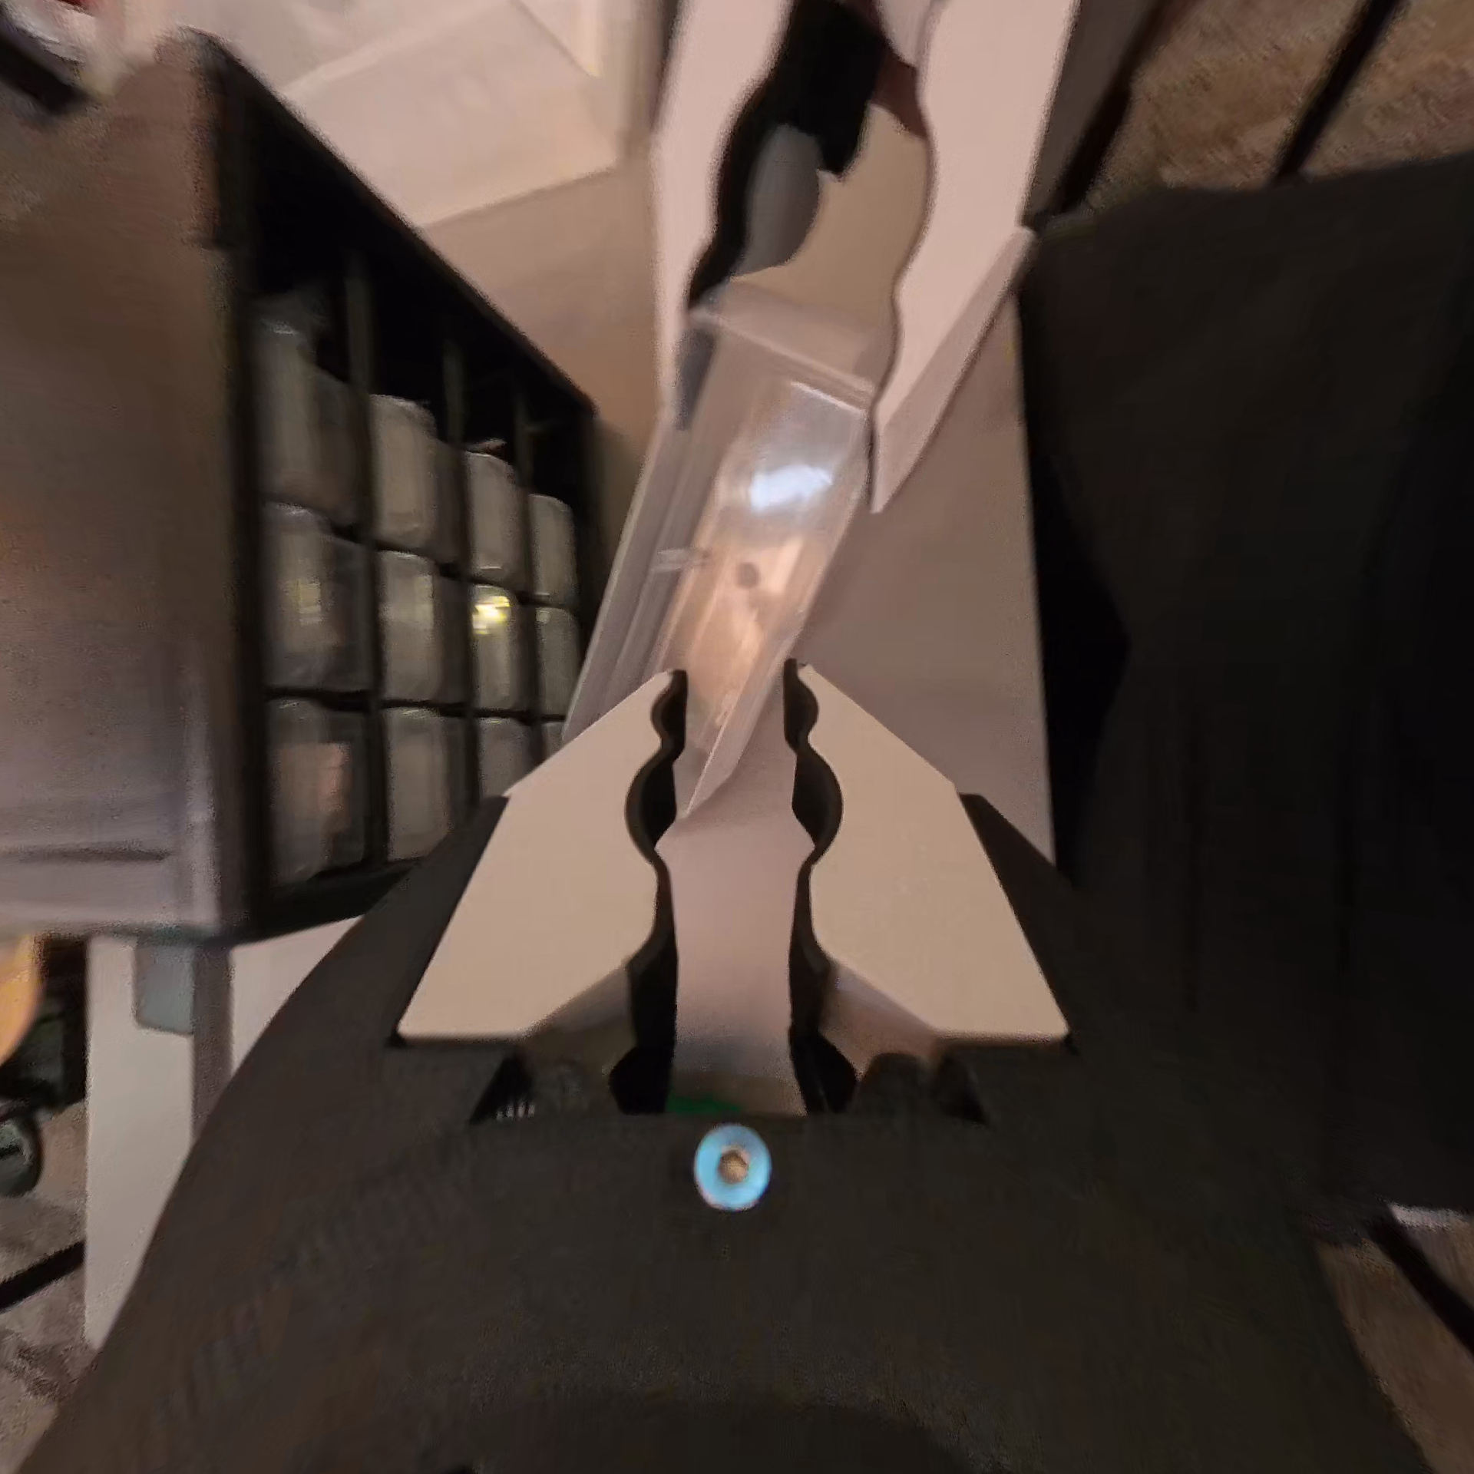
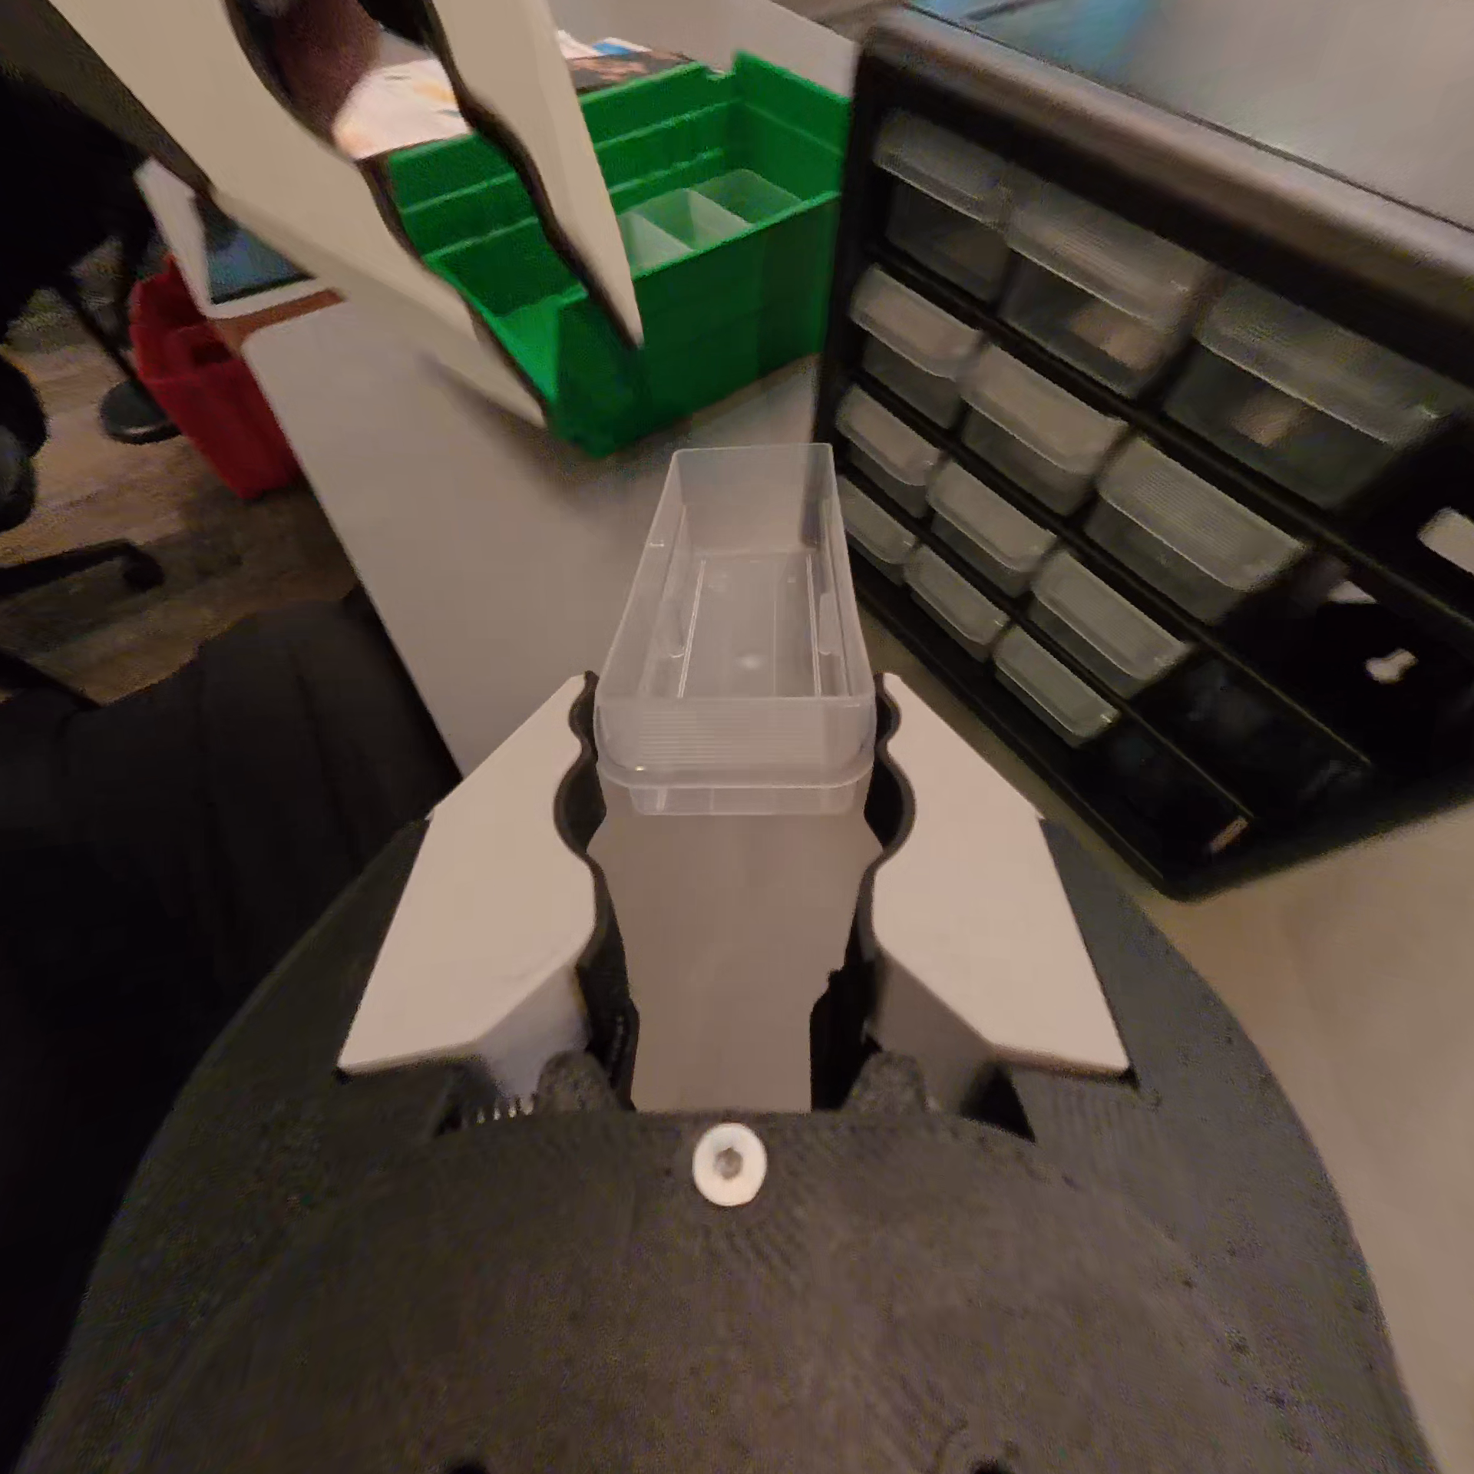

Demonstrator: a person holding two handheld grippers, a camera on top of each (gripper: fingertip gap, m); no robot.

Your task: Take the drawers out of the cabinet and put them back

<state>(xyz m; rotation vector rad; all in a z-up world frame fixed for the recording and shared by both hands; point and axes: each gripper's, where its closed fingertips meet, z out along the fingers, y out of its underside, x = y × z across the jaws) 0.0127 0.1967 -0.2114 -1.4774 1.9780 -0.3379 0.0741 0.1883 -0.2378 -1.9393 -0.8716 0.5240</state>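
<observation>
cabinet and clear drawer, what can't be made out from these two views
- Cabinet: its right end is cut off by the right wrist view's edge, so the drawer count is unknown.
- Cabinet drawers' contents: motion blur in the left wrist view, frosted fronts in the right.
- Clear drawer: the right gripper covers its sides where the grip lies.
- Left gripper: whether it touches the drawer is unclear; blur and overlap.
- Green bin: partly hidden behind the left gripper.
</observation>
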